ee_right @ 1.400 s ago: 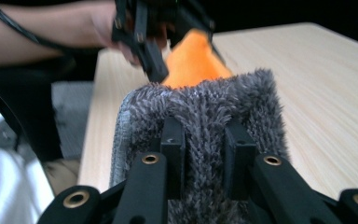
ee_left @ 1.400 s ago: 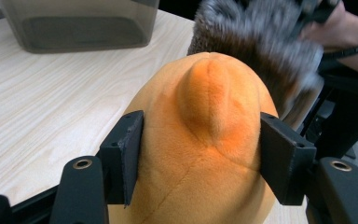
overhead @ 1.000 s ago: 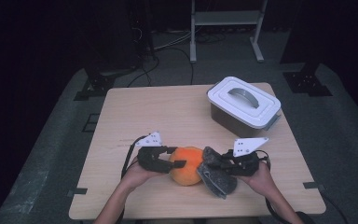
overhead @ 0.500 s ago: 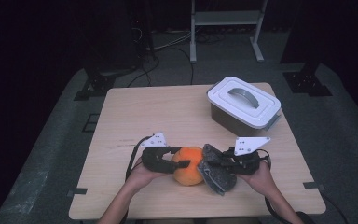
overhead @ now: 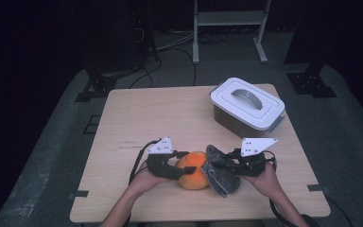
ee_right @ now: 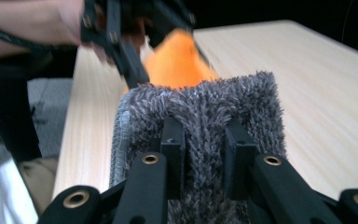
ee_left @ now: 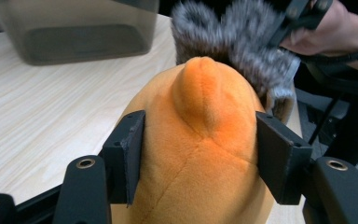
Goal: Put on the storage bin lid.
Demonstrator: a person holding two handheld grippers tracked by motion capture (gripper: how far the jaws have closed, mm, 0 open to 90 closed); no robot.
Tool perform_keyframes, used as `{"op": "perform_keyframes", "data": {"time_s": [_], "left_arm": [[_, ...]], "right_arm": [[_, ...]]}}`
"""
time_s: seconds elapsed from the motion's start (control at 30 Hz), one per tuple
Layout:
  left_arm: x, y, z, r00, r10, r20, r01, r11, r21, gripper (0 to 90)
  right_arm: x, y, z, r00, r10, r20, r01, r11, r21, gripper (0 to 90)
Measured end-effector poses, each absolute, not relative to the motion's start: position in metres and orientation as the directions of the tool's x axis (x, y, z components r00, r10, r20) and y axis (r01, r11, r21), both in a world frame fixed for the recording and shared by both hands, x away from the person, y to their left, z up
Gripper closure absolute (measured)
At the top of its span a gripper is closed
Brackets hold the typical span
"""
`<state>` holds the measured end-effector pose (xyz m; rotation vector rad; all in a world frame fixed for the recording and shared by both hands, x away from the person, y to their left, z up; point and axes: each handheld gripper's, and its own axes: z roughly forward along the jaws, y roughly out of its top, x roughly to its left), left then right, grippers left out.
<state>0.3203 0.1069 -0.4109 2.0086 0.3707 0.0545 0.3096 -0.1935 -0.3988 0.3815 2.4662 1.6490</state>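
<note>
Left tongs (ee_left: 200, 154) pinch orange plush (ee_left: 200, 140), right tongs (ee_right: 204, 140) grey cloth (ee_right: 200, 112); lidded bin (overhead: 247, 105) apart.

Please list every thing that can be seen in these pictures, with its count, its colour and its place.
orange plush toy: one, orange, near front edge of the table, between the two grippers.
grey fuzzy cloth: one, dark grey, touching the toy's right side.
lidded box: one, grey body with white lid and grey handle, back right of the table.
table: one, light wood, centre of the high view.
metal stand: one, pale grey, on the floor behind the table.
left gripper: one, black, jaws pressed on both sides of the plush toy.
right gripper: one, black, jaws pinching the cloth.
hands: two, at the front edge, each holding a gripper.
</note>
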Motion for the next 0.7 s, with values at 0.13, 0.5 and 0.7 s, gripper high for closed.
{"op": "perform_keyframes", "data": {"time_s": [0.13,0.5,0.7], "left_arm": [[0.311,0.095,-0.41,0.965,0.251,-0.07,0.179,-0.442,0.879,38.9],[0.307,0.093,-0.4,0.964,0.262,-0.035,0.153,-0.446,0.882,40.2],[0.306,0.096,-0.396,0.965,0.262,-0.028,0.146,-0.442,0.885,40.4]], "right_arm": [[0.306,-0.187,-0.393,-0.965,0.264,0.008,0.102,0.346,0.933,72.8],[0.309,-0.196,-0.395,-0.962,0.273,0.014,0.116,0.362,0.925,72.6],[0.308,-0.192,-0.396,-0.968,0.249,0.027,0.118,0.362,0.925,72.4]]}}
